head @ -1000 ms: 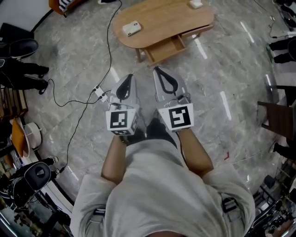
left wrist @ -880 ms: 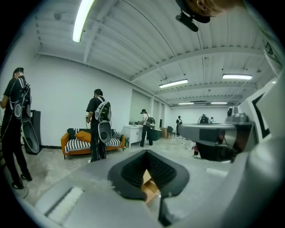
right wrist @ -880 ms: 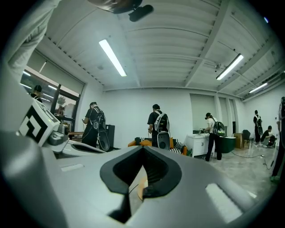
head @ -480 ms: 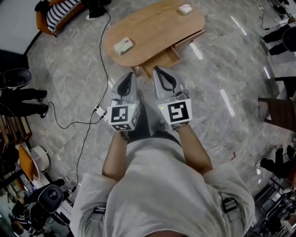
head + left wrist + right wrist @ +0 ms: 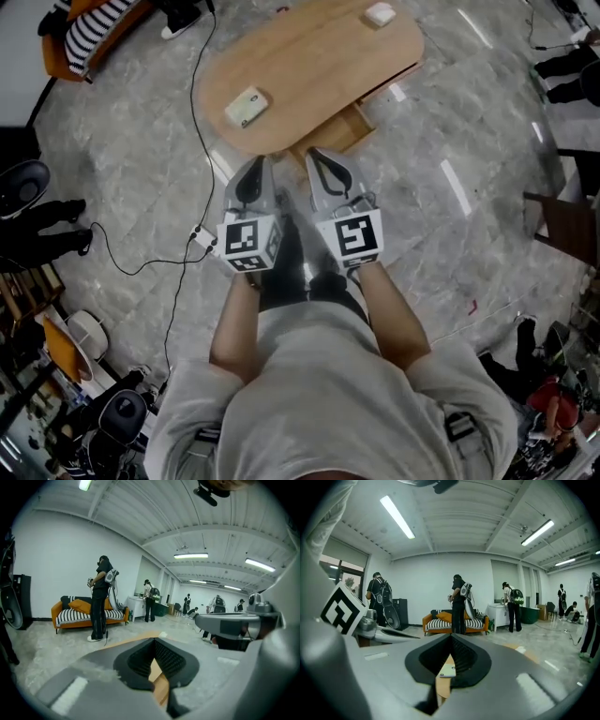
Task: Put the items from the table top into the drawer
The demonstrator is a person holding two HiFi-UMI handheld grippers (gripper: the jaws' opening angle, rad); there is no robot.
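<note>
In front of the wooden table (image 5: 309, 66), I hold my left gripper (image 5: 255, 171) and right gripper (image 5: 317, 157) side by side, both closed tight with nothing in them, since the flat box (image 5: 247, 106) and the white block (image 5: 379, 14) on top, near the open drawer (image 5: 347, 131), are too far to grab.

"What's on the table (image 5: 319, 66)?"

"Two small things, well apart on the oval wooden top: a flat pale item (image 5: 247, 106) near the left end, and a white item (image 5: 379, 14) by the far right edge."

"And the drawer (image 5: 349, 129)?"

"It's pulled out under the near edge. The grey marbled floor (image 5: 450, 244) carries the table, and a black cable (image 5: 194, 141) trails past its left end."
</note>
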